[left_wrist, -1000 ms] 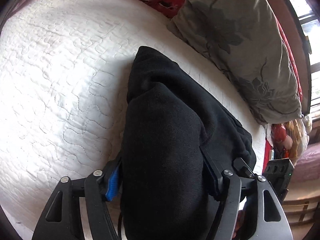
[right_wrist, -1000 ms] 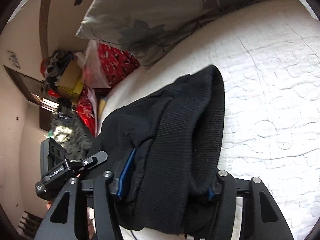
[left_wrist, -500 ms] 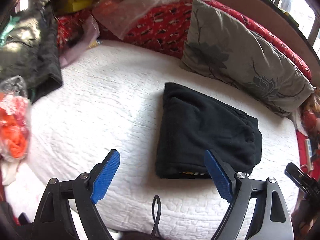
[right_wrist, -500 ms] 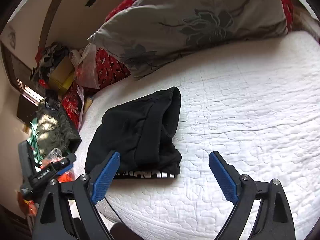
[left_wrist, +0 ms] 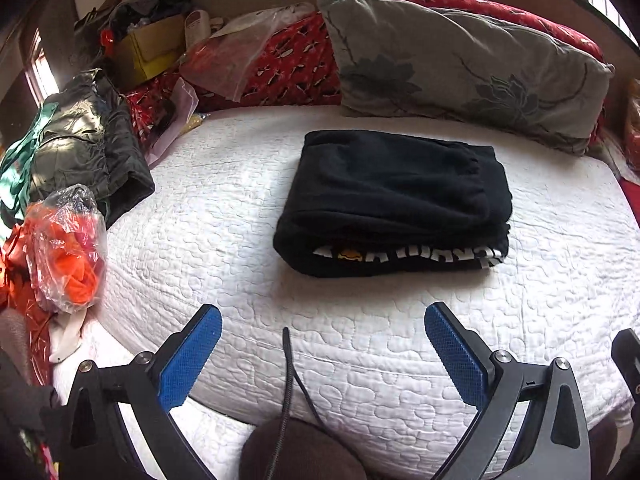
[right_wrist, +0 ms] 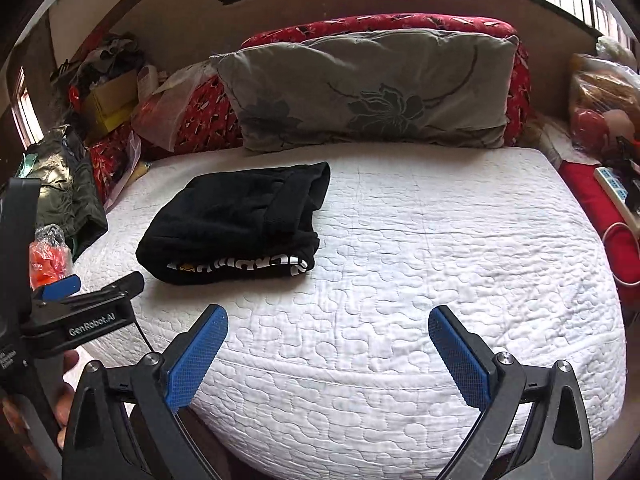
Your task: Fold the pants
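Left gripper (left_wrist: 322, 354): nearest the camera, blue pads spread wide, nothing between them, held above the near edge of the bed, well back from the garment.
Right gripper (right_wrist: 328, 354): likewise spread and empty, at the bed's near edge, level, pointing toward the headboard.
Bed (right_wrist: 440, 260): white quilted cover, bare around the garment.
Pants (left_wrist: 394, 204): black, lying on the bed's left-middle as a compact stacked bundle, white lettering showing along the near edge. Folding looks complete; at most a little squaring up remains.
Pillow (right_wrist: 372, 88): grey, flowered, propped beyond the pants, apart from them.
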A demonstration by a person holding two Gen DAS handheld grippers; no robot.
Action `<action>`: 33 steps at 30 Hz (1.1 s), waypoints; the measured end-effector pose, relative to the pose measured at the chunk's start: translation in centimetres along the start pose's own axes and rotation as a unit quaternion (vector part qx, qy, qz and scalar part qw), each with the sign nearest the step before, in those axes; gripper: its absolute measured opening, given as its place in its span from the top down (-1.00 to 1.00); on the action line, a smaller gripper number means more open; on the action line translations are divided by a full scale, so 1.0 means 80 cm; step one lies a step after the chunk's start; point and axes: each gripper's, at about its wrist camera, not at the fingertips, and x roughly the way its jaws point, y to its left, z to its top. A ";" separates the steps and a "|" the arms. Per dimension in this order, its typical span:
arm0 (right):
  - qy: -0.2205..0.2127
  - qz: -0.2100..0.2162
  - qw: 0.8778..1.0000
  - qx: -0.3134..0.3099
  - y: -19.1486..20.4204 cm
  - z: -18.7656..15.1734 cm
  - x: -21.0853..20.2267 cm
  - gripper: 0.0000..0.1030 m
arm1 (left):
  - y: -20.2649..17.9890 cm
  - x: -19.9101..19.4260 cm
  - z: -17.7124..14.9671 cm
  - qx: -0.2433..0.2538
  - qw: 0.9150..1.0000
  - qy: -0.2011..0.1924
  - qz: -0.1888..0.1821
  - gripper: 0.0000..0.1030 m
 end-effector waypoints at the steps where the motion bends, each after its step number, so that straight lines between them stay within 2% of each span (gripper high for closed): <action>1: -0.005 -0.008 1.000 0.000 -0.004 -0.002 -0.005 -0.97 | -0.006 -0.003 -0.003 0.006 1.000 -0.002 -0.005 -0.99; 5: -0.020 -0.025 0.999 0.020 -0.023 -0.012 -0.020 -0.97 | -0.007 -0.011 -0.008 -0.001 1.000 -0.009 -0.023 -0.99; 10: -0.011 -0.027 0.998 0.048 -0.036 -0.016 -0.019 -0.97 | 0.003 -0.017 -0.009 -0.025 0.999 -0.011 -0.041 -0.99; 14: -0.013 -0.030 0.999 0.042 -0.030 -0.014 -0.017 -0.97 | 0.011 -0.021 -0.012 -0.033 0.998 -0.017 -0.046 -0.99; 22: -0.045 -0.051 0.998 0.018 -0.015 -0.020 -0.023 -0.99 | 0.018 -0.020 -0.019 -0.038 0.997 -0.018 -0.064 -0.99; 33: -0.035 -0.051 0.998 0.031 -0.020 -0.023 -0.015 -0.99 | 0.007 -0.019 -0.020 -0.031 0.997 -0.010 -0.075 -0.99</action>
